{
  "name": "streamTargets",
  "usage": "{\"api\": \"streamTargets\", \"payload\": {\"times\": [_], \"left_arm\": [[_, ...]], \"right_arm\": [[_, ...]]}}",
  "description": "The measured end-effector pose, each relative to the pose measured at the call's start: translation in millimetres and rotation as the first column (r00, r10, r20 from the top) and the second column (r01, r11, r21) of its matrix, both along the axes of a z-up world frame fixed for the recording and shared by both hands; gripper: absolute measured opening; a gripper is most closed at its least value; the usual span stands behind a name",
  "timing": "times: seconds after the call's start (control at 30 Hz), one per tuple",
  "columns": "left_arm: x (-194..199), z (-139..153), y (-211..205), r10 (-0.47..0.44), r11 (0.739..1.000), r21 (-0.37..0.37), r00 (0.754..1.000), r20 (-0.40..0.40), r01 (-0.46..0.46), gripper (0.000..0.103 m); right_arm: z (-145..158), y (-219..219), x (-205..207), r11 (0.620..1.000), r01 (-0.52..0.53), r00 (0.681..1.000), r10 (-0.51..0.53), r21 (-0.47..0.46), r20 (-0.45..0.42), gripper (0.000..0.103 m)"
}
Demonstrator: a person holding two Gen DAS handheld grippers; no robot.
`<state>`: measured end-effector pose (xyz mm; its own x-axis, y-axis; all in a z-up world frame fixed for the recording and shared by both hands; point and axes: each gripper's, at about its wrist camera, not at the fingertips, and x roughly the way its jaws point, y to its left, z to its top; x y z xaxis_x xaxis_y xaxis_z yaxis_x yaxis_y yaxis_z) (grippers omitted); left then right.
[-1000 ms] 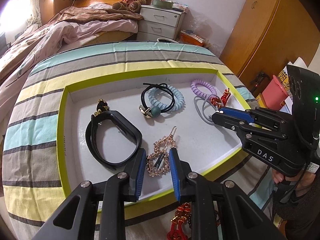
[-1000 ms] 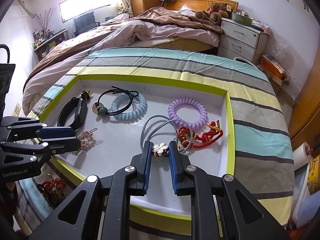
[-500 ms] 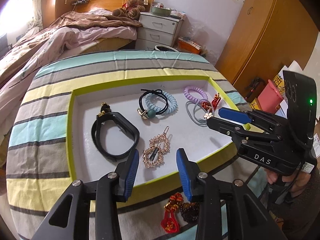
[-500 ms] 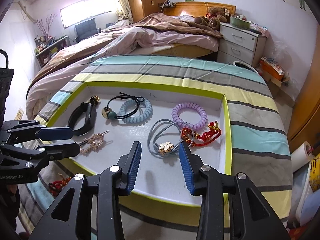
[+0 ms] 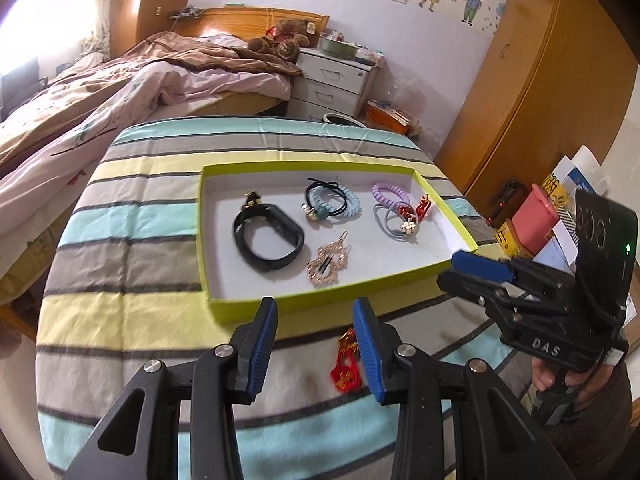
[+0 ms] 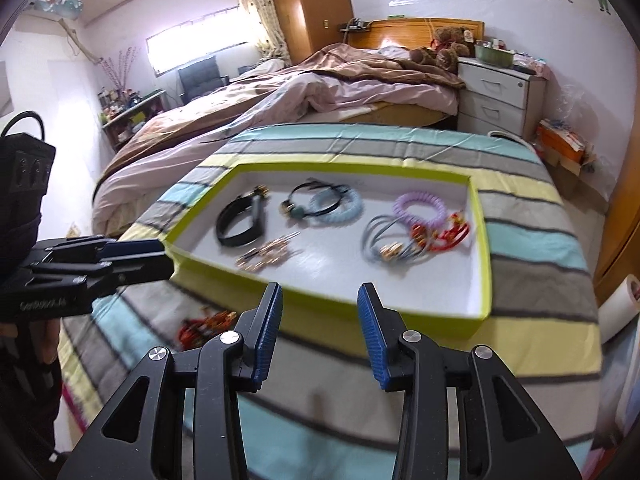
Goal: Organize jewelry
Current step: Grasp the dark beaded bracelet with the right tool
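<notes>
Jewelry lies sorted in the green-rimmed tray: a black band, a gold hair clip, a blue coil tie, a purple coil tie and a flower tie. One red beaded piece lies outside on the striped cloth, just beside the tray's near wall. Left hand-held gripper hangs spread and empty above it; right hand-held gripper is likewise spread and empty. Probably next: lower the left one, pinch the red piece, lift it into the tray.

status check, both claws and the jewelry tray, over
Left claw open, empty. Right claw open, empty. Red knotted tassel charm on striped cloth, outside lime-rimmed white tray. Nothing blocking it.
</notes>
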<state>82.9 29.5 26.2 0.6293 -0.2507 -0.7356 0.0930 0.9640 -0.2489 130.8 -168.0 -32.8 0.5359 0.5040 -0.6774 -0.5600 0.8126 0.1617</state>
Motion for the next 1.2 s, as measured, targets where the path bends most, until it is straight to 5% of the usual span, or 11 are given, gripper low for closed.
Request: {"api": "streamTargets", "payload": {"times": [0.37, 0.5, 1.2], "left_arm": [[-38, -2, 27, 0.038, 0.999, -0.018, 0.999, 0.018, -0.038, 0.039], [-46, -5, 31, 0.032, 0.999, -0.036, 0.999, 0.022, -0.031, 0.039], [-46, -16, 50, -0.040, 0.996, -0.082, 0.999, 0.010, 0.041, 0.039]], "right_arm": [[-18, 26, -35, 0.998, -0.061, 0.998, 0.060, -0.005, -0.032, 0.041], [-22, 36, -40, 0.997, -0.081, 0.995, 0.081, -0.006, -0.057, 0.053], [-39, 65, -38, 0.984, 0.002, 0.999, -0.010, -0.179, -0.046, 0.048]]}}
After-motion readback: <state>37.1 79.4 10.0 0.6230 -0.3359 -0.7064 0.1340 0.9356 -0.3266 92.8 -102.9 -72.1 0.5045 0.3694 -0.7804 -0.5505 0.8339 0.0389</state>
